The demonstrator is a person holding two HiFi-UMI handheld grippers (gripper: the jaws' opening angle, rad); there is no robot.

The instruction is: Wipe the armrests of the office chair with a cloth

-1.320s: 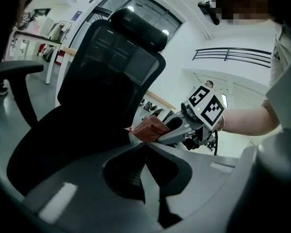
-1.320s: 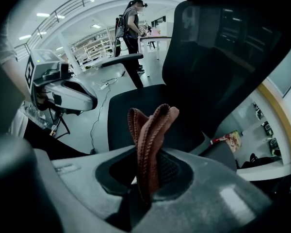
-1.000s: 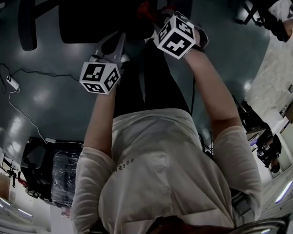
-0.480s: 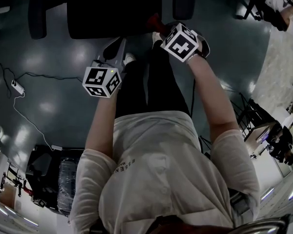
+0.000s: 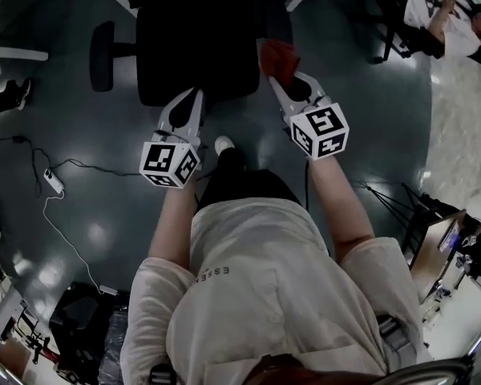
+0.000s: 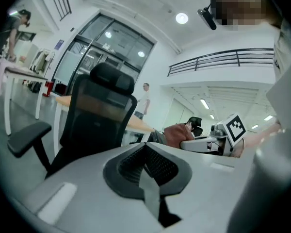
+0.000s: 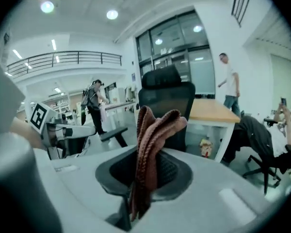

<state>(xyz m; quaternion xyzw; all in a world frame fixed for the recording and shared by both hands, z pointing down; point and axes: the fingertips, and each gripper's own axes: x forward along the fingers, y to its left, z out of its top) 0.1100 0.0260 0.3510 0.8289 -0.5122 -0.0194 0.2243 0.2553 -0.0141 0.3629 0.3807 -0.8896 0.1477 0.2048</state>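
Note:
A black office chair (image 5: 194, 42) stands in front of me, with one armrest (image 5: 103, 45) sticking out at its left. My right gripper (image 5: 277, 77) is shut on a reddish-brown cloth (image 5: 280, 55) held by the chair's right side; that side's armrest is hidden. My left gripper (image 5: 192, 96) is shut and holds nothing, pointing at the seat's near edge. In the right gripper view the cloth (image 7: 153, 140) stands up from the jaws before the chair back (image 7: 167, 101) and an armrest (image 7: 113, 133). The left gripper view shows the chair (image 6: 99, 115), an armrest (image 6: 27, 135) and the cloth (image 6: 176, 135).
A power strip (image 5: 54, 182) with its cable lies on the dark floor at the left. A wooden desk (image 7: 211, 111) stands behind the chair. A person sits at the upper right (image 5: 437, 10), and others stand farther off. My shoe (image 5: 223, 144) is below the seat.
The chair now lies farther ahead and fully in view. Both grippers have stretched forward toward it, and the cloth shows clearly in the right one.

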